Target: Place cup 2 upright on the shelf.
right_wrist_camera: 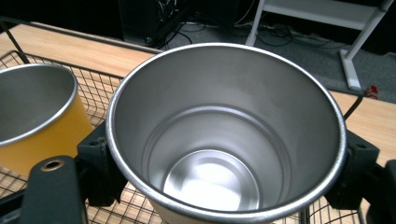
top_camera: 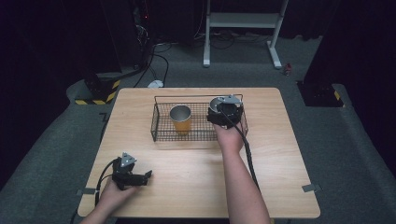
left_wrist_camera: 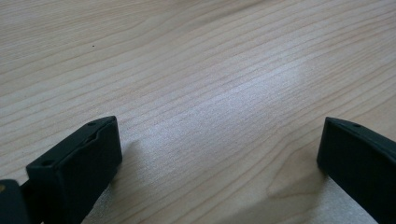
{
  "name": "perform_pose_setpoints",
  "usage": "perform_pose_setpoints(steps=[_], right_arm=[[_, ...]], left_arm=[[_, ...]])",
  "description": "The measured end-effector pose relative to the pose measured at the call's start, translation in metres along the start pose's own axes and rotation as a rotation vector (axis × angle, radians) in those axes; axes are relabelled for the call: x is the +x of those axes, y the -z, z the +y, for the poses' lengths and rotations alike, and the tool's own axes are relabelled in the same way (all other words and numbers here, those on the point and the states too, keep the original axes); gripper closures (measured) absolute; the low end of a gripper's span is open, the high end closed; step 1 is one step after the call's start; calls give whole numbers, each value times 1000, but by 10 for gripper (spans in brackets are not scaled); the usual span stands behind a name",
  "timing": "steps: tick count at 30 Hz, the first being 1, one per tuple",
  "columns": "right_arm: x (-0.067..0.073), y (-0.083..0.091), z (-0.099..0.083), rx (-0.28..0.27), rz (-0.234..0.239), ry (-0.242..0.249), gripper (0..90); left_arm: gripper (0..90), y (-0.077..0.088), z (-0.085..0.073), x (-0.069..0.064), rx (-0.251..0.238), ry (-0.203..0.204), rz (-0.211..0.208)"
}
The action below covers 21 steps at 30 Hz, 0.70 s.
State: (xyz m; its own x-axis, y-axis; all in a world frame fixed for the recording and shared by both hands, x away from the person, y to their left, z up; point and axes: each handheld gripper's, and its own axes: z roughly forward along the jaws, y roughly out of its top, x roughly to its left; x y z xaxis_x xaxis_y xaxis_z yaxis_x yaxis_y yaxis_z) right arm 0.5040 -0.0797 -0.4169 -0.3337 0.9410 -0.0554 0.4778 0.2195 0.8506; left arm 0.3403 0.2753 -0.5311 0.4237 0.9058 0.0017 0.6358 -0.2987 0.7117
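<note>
Left hand-held gripper (top_camera: 148, 175): rested on the worktop (top_camera: 196, 182), jaws spread, nothing between. Yellow cup (top_camera: 180, 119): stood in the wire basket (top_camera: 161, 133), left of the right hand-held gripper (right_wrist_camera: 224, 154). Steel cup (right_wrist_camera: 224, 135): clamped between that gripper's jaws, over the basket.

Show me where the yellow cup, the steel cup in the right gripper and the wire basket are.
yellow cup (top_camera: 180, 123), high view, on its yellow outer wall.
steel cup (right_wrist_camera: 210, 179), right gripper view, on its inner bottom.
wire basket (top_camera: 161, 133), high view, on its near wall, left part.
</note>
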Motion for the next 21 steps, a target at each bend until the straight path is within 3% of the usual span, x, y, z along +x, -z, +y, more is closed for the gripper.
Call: perform_pose_setpoints(steps=[21], right_arm=[[5, -33, -17, 125, -10, -8, 183]], left_arm=[[3, 0, 0, 0, 0, -1, 2]])
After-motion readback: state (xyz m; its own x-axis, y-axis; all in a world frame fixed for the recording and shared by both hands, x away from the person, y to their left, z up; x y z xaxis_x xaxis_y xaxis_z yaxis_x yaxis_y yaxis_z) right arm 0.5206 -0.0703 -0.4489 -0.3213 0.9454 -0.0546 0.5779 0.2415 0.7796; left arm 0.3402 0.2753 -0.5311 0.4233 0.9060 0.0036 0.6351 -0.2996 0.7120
